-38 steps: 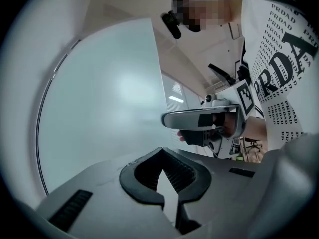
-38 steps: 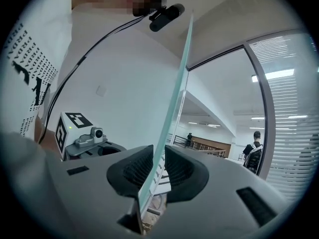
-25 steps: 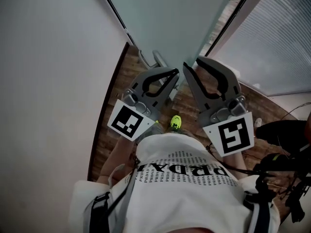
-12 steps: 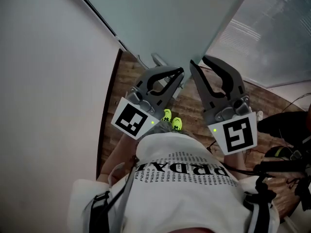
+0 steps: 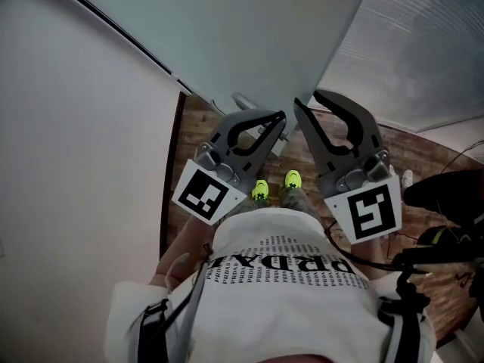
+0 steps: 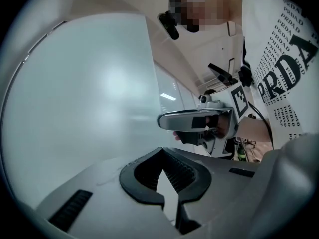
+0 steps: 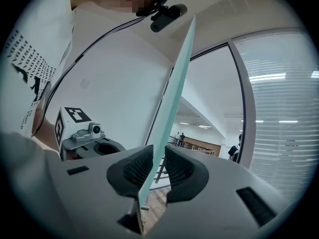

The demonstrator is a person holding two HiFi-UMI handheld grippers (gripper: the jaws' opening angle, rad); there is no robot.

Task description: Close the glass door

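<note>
Two grippers are held out at the free edge of the glass door (image 5: 249, 29), a wide pale pane that fills the top of the head view and meets a white wall (image 5: 76, 165) on the left. The door's edge runs down to a point just between the two tools. The right gripper (image 5: 306, 99) has its jaws partly apart and straddles that edge. In its own view the thin greenish edge (image 7: 172, 98) stands upright between the ribbed pads, close against the left pad (image 7: 133, 169) with a slim gap on the other side. The left gripper (image 5: 278, 117) has its jaws closed tip to tip with nothing between them. It sits just beside the door's broad face, which takes up the left half of the left gripper view, and whether it touches the glass cannot be told. Below the tools lie a brown wooden floor (image 5: 193, 127) and a pair of bright yellow-green shoes (image 5: 261, 191). Slatted blinds (image 5: 423, 44) show beyond the door at right.
</note>
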